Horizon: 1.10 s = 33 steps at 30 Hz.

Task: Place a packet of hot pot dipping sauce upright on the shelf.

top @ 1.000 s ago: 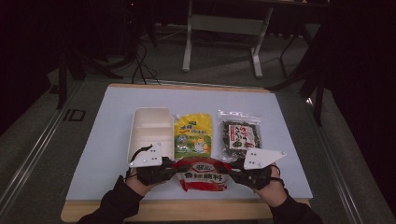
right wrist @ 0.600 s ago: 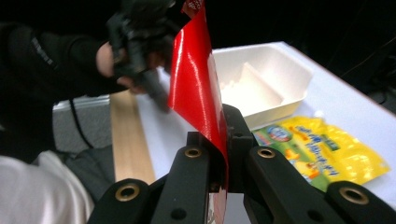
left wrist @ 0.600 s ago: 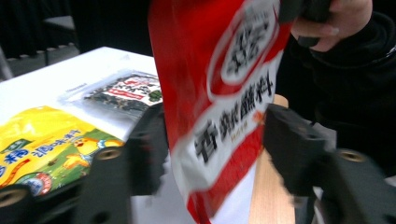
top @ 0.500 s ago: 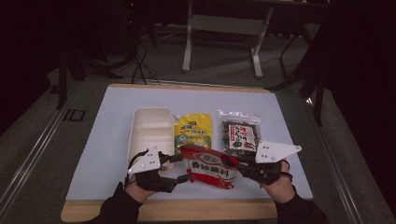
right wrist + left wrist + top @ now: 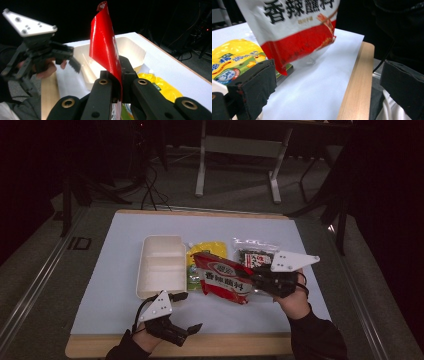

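My right gripper [image 5: 255, 279] clamps the red packet [image 5: 222, 282] and holds it lifted above the table [image 5: 105, 285], near the white tray [image 5: 160, 265].

My left gripper [image 5: 182, 312], its jaws just opened wide with nothing between them, sits near the table's front edge. The left gripper view catches the packet's red lower edge hanging over the yellow packet [image 5: 232, 60]; the right gripper view shows the pads pinching the packet's edge, the tray [image 5: 132, 53] beyond.
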### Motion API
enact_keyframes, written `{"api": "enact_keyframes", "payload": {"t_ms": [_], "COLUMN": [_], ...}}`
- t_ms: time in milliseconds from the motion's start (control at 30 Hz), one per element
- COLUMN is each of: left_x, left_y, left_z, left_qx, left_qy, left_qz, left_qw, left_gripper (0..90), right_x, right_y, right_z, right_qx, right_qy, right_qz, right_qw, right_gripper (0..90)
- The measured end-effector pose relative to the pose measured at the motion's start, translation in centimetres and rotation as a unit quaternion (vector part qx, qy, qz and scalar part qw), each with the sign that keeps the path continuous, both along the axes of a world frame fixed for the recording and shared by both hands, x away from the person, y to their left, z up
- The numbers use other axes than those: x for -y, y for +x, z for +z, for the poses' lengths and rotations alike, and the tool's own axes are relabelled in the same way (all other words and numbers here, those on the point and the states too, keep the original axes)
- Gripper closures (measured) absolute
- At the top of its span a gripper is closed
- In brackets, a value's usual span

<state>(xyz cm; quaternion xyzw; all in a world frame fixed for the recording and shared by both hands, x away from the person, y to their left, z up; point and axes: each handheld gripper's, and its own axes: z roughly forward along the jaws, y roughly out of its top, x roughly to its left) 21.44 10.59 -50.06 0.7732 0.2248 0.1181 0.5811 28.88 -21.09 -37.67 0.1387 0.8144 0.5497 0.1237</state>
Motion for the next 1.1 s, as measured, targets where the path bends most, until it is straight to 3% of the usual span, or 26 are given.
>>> {"api": "enact_keyframes", "payload": {"t_ms": [233, 300, 700, 1100], "left_x": [0.3, 0.4, 0.1, -0.4], "left_y": [-0.4, -0.5, -0.7, -1.3], "left_z": [-1.0, -1.4, -2.0, -2.3], "left_qx": [0.005, 0.011, 0.012, 0.010], "left_qy": [0.010, 0.019, 0.021, 0.022], "left_qz": [-0.005, -0.005, 0.000, 0.009], "left_qw": [0.9999, 0.9997, 0.9997, 0.9997], "left_gripper": [2.1, 2.1, 2.1, 2.1], "right_x": [-0.9, -1.7, -4.2, -7.2], "right_y": [1.3, 2.4, 5.8, 8.7], "right_z": [0.6, 1.1, 1.5, 1.7], "right_qx": [0.002, 0.003, -0.011, -0.011], "right_qy": [0.006, 0.007, 0.009, 0.015], "right_qz": [0.001, -0.001, 0.001, 0.001], "right_qw": [1.0000, 1.0000, 0.9999, 0.9998], "right_gripper": [89.2, 89.2, 89.1, 89.1]}}
